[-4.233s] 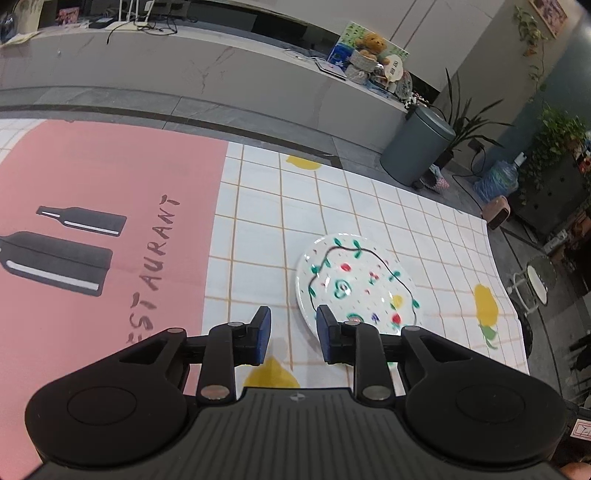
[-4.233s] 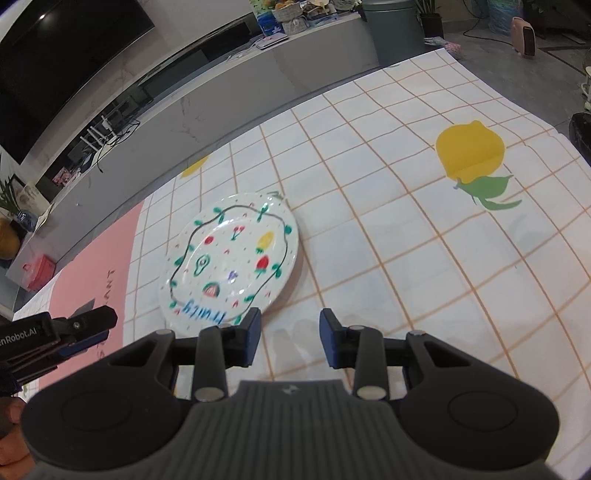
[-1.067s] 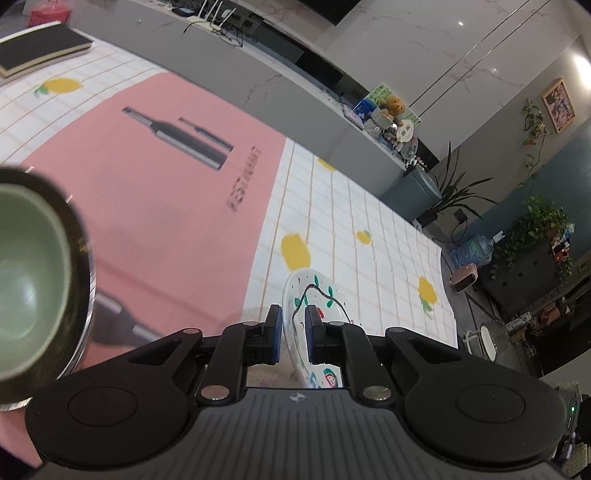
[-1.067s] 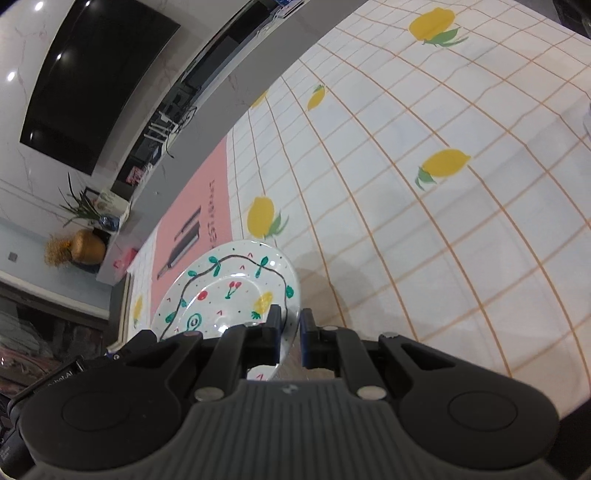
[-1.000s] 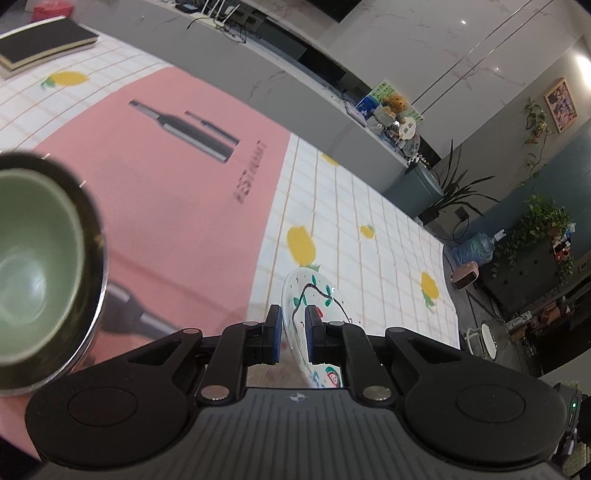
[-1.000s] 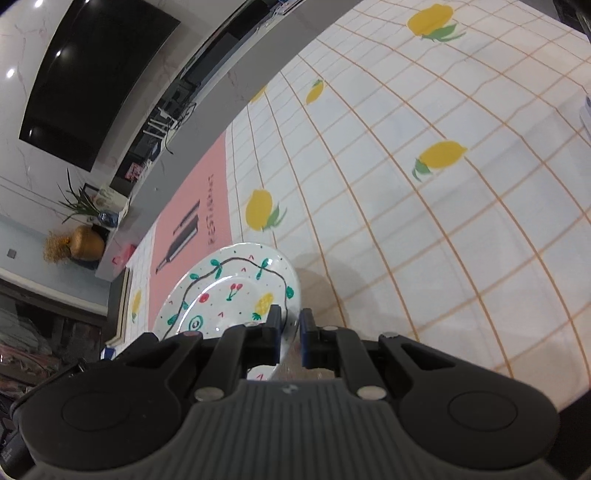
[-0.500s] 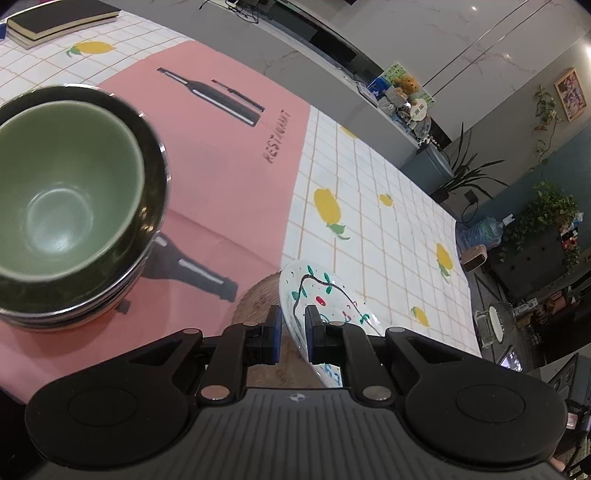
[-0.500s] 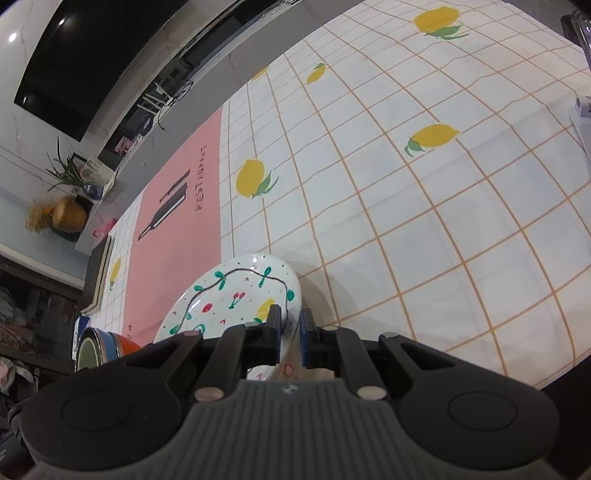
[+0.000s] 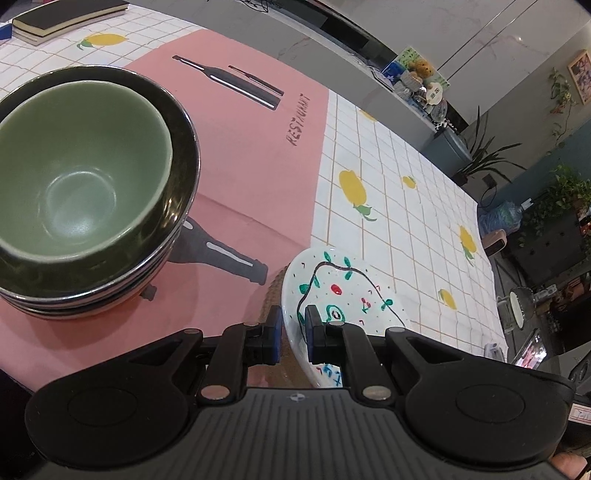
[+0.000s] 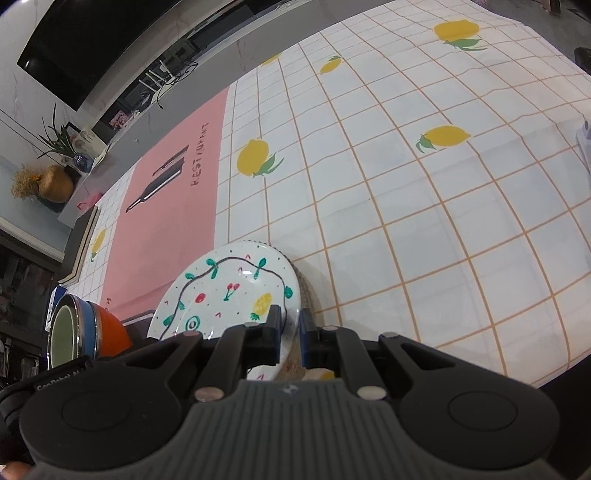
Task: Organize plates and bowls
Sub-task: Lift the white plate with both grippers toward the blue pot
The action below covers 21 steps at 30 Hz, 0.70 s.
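Plate (image 9: 347, 291) is off the tabletop (image 10: 424, 206), tilted, beside my stacked bowls (image 9: 85, 184). Left hand-held gripper (image 9: 292, 332) and right hand-held gripper (image 10: 290, 334) each pinch its rim, jaws narrow.

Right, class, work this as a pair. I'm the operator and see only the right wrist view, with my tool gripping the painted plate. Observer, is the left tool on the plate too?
Observer: Yes, the left tool is shut on the plate at its rim.
Operator: What is inside the bowl stack?
Observer: Nothing. The green bowl on top is empty and sits nested in a dark bowl.
Operator: Is there anything on the table beyond the stack?
Observer: Yes, books lie stacked at the far corner.
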{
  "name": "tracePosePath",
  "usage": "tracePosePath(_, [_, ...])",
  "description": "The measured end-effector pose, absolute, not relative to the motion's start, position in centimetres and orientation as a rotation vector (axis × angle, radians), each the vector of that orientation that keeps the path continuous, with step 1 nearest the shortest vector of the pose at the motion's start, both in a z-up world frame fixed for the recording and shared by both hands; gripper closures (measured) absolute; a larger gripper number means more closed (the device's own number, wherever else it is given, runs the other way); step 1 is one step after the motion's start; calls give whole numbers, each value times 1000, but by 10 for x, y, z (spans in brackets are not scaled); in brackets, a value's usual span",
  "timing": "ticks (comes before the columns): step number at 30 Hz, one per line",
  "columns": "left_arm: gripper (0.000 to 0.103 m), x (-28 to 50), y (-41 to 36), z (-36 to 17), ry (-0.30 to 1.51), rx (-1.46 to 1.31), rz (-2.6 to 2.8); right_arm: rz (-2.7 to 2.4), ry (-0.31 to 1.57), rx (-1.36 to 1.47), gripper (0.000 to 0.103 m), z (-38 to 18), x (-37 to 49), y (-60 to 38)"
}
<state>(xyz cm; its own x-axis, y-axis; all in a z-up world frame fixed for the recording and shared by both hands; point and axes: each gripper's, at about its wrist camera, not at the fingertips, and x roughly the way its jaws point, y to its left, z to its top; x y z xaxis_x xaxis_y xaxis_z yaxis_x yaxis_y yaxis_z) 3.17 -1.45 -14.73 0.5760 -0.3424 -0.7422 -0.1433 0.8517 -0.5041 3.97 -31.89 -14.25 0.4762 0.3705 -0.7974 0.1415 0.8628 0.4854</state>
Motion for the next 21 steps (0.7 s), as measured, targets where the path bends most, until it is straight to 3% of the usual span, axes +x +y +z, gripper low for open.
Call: tracePosePath(21, [89,34,-18,-154,1009,-542,-93,110,1034,172,97,-133,35,-274])
